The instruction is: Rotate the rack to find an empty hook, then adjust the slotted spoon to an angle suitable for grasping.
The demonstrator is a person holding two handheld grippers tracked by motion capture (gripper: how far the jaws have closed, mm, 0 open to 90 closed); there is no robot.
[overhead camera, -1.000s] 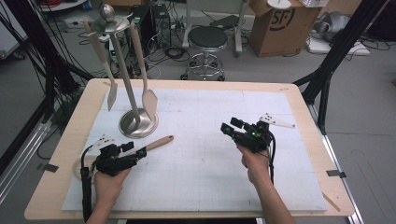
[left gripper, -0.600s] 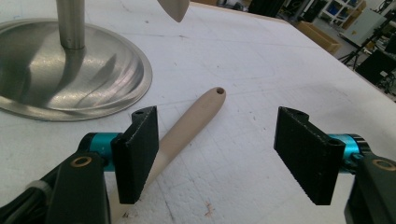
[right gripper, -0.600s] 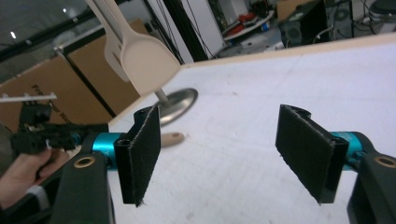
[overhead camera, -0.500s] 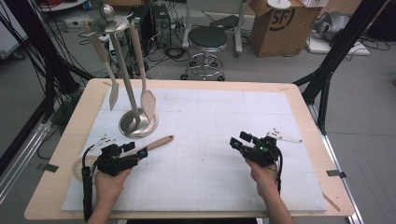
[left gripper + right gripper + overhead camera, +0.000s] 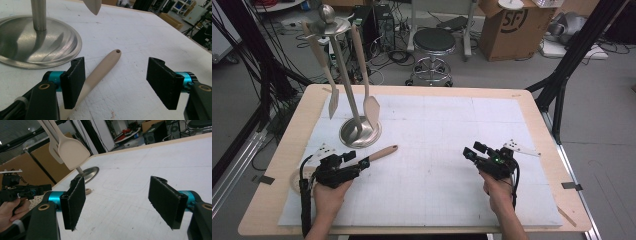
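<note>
My left tongs (image 5: 117, 82) gape open around the pale wooden utensil handle (image 5: 100, 71) lying on the bench (image 5: 437, 130); light, stiff, smooth, best gripped mid-handle. My right tongs (image 5: 120, 205) hang released

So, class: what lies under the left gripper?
Under the left gripper lies a wooden utensil handle on the white mat, beside the left jaw. Its working end is hidden beneath gripper and hand.

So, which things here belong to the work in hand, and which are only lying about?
In the job:
- wooden utensil, lying between the open jaws of the left gripper
- metal stand with hanging utensils

Just about:
- right gripper, open, over bare mat
- stool
- cardboard box
</note>
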